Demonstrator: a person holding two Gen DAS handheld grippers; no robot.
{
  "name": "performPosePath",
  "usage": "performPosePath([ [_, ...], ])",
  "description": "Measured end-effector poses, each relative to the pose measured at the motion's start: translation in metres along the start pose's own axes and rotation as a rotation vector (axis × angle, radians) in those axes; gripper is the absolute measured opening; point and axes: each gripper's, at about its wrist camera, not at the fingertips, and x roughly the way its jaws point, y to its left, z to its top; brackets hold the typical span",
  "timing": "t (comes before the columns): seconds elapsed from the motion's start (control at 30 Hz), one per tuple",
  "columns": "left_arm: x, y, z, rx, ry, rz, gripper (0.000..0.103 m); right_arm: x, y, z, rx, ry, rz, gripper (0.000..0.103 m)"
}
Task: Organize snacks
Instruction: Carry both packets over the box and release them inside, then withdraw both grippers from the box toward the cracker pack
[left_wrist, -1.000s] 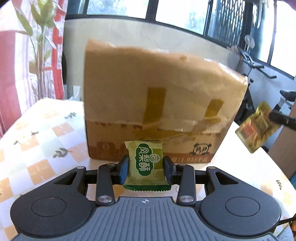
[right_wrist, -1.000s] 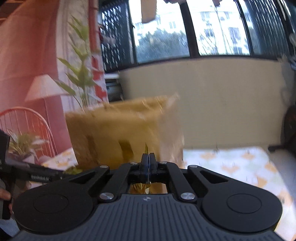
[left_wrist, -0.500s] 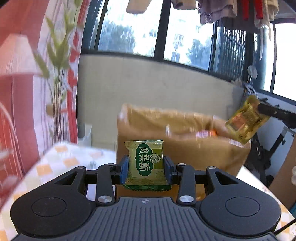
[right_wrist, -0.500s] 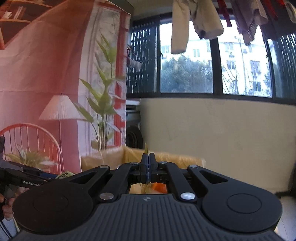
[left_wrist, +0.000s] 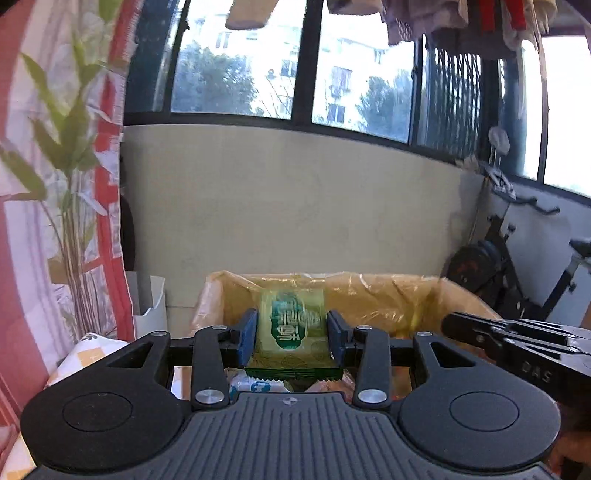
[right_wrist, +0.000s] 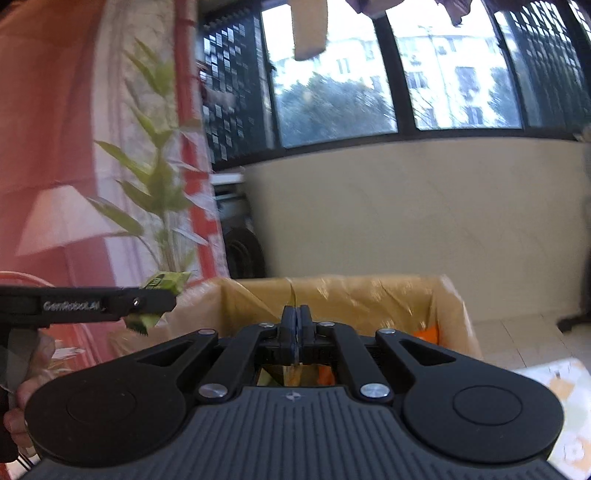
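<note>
In the left wrist view a green snack packet (left_wrist: 291, 328) stands upright between the blue pads of my left gripper (left_wrist: 291, 326). The jaws are opening and the packet looks blurred and loose. Right behind it is the open cardboard box (left_wrist: 369, 291) with a yellow plastic lining. My right gripper (left_wrist: 448, 325) reaches in from the right over the box. In the right wrist view my right gripper (right_wrist: 294, 314) is nearly shut, its jaws just starting to part. A thin yellow packet edge (right_wrist: 292, 295) is still pinched between them above the box (right_wrist: 369, 295). The left gripper (right_wrist: 155, 299) with the green packet (right_wrist: 166, 280) shows at left.
Several snacks lie inside the box, one orange (right_wrist: 428, 332). A checked tablecloth (left_wrist: 85, 354) covers the table. A white container (left_wrist: 151, 299) and a leafy plant (left_wrist: 66, 147) stand at left, an exercise bike (left_wrist: 517, 266) at right. A person's hand (right_wrist: 22, 406) grips the left tool.
Both grippers rose and moved forward until the open top of the box came into view below them. The green packet now sits slightly lower and blurred between the left pads.
</note>
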Motion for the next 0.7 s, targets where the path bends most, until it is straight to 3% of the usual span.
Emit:
performPosePath([
  [0.07,0.007,0.000,-0.003,0.007,0.022,0.014,0.064,-0.004,0.001,-0.005,-0.012,-0.005,-0.026,0.021],
  [0.1,0.005,0.001,-0.006,0.005,0.022,0.018,0.065,-0.010,0.003,-0.008,-0.036,-0.011,-0.015,0.029],
  [0.23,-0.004,0.012,-0.017,-0.008,0.026,-0.001,0.069,-0.029,0.011,-0.017,-0.133,-0.010,-0.008,0.030],
  [0.57,-0.065,0.020,-0.044,0.043,-0.002,-0.093,0.070,-0.093,0.023,-0.059,-0.086,-0.037,0.015,0.040],
  [0.7,-0.074,0.024,-0.065,0.011,0.038,-0.130,0.070,-0.104,0.028,-0.092,-0.082,0.022,0.009,0.042],
])
